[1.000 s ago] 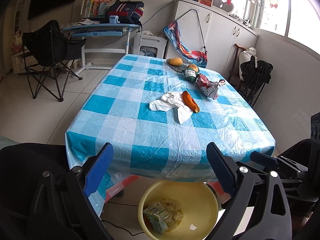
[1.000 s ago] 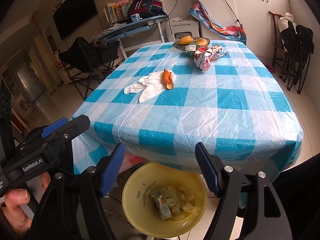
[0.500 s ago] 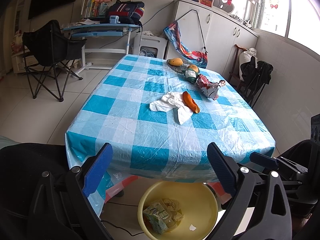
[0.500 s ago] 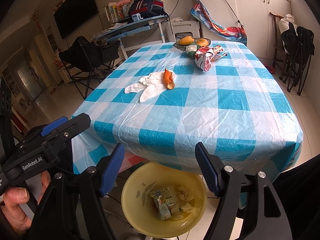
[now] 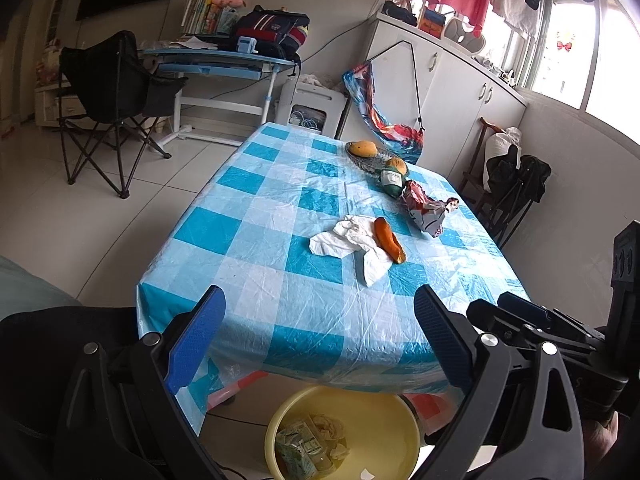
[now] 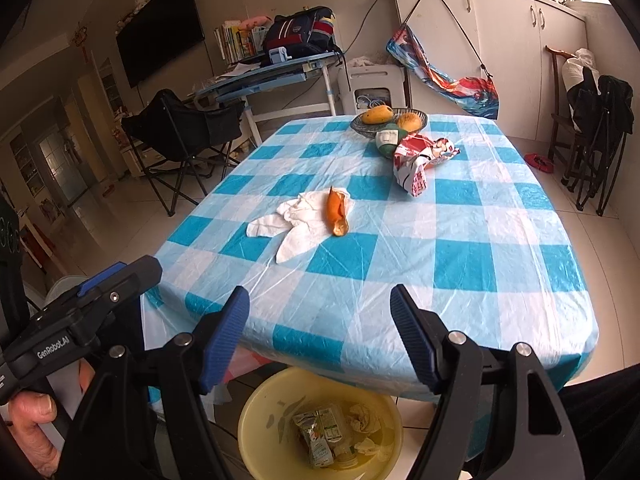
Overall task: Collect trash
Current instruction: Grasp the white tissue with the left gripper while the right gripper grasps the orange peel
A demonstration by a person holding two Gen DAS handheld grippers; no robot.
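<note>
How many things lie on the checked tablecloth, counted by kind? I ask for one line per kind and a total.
Fruit in the bowl: 2
Bowl: 1
Green jar: 1
Red wrapper: 1
Orange peel: 1
White tissue: 1
Total: 7

Daylight is pouring in from the windows [image 5: 568, 36] at upper right, blowing them out and glazing the plastic tablecloth [image 5: 280, 280]. Fisheye distortion is bending the room's edges, corners darkening to black; focus is holding sharp.
</note>
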